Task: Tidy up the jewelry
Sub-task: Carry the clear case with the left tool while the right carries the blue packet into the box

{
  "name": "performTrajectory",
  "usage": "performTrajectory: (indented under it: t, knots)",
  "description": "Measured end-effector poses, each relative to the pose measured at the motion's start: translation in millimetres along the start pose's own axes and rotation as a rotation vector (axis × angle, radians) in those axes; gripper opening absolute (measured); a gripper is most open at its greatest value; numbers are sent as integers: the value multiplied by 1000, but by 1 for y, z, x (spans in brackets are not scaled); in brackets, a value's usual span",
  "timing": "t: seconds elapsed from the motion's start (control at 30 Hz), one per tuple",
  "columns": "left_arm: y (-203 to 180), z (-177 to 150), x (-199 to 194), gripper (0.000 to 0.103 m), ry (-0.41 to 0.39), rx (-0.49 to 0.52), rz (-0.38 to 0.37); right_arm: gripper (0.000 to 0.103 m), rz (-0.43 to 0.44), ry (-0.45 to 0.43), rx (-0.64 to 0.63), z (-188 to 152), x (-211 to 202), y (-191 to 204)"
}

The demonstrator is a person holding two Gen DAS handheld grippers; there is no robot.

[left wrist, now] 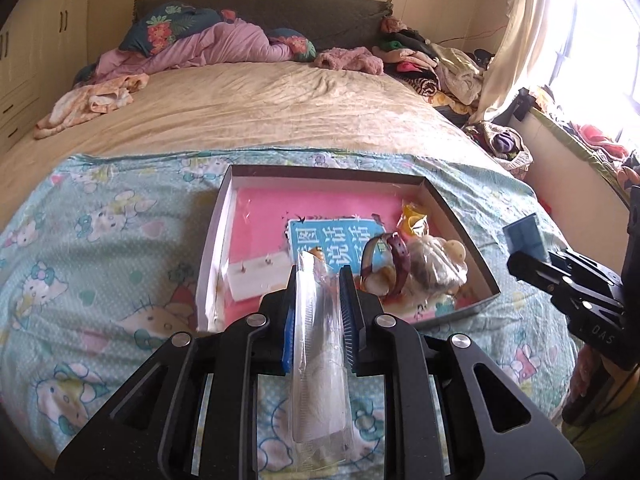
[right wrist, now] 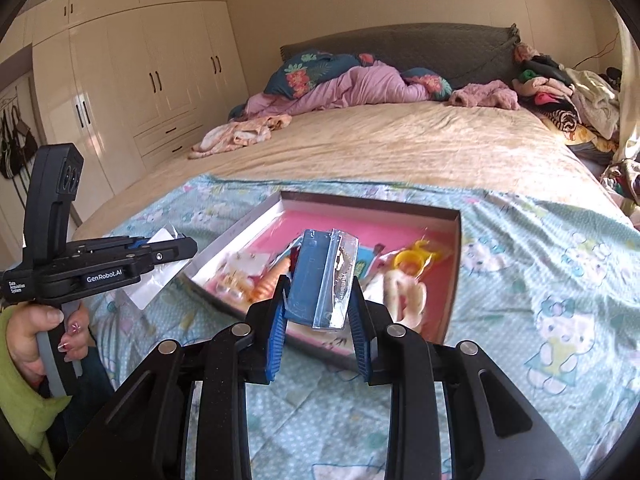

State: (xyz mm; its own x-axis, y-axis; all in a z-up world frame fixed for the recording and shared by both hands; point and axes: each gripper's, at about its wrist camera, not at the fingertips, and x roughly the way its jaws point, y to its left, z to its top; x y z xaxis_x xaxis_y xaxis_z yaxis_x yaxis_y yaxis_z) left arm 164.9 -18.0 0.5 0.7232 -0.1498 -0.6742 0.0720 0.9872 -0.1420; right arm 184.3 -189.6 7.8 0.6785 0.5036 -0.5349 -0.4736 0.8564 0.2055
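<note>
The left gripper point(left wrist: 318, 280) is narrowed onto a clear bag point(left wrist: 318, 344) that stands on edge between its blue pads point(left wrist: 347, 300); the bag's contents are too faint to name. The right gripper point(right wrist: 318, 300) is somewhat wider, its pads pinching a blue card point(right wrist: 310, 280) sealed in a clear sleeve point(right wrist: 340, 280) with a thin chain inside.

Both hover over the near edge of a shallow box point(left wrist: 456, 208) lying on a cartoon-print sheet point(left wrist: 100, 240) on the bed point(left wrist: 260, 100). The box has a pink floor and holds a white earring card point(left wrist: 256, 276), a watch point(left wrist: 396, 264) with a purple strap, a bagged pale trinket point(left wrist: 436, 268), a yellow ring toy point(right wrist: 412, 260) and an orange piece point(right wrist: 270, 282).

Crumpled clothes point(left wrist: 420, 60) pile by the headboard; wardrobes point(right wrist: 160, 72) stand to the left.
</note>
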Motion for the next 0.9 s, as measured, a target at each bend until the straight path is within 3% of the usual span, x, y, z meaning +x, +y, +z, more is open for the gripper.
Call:
performTrajectory:
  t: [0.4, 0.9]
  knots:
    - [-13, 11, 28, 11, 21, 20, -8, 27, -67, -38, 13, 15, 3, -29]
    - [-15, 4, 60, 11, 68, 28, -16, 27, -93, 10, 53, 0, 25, -50]
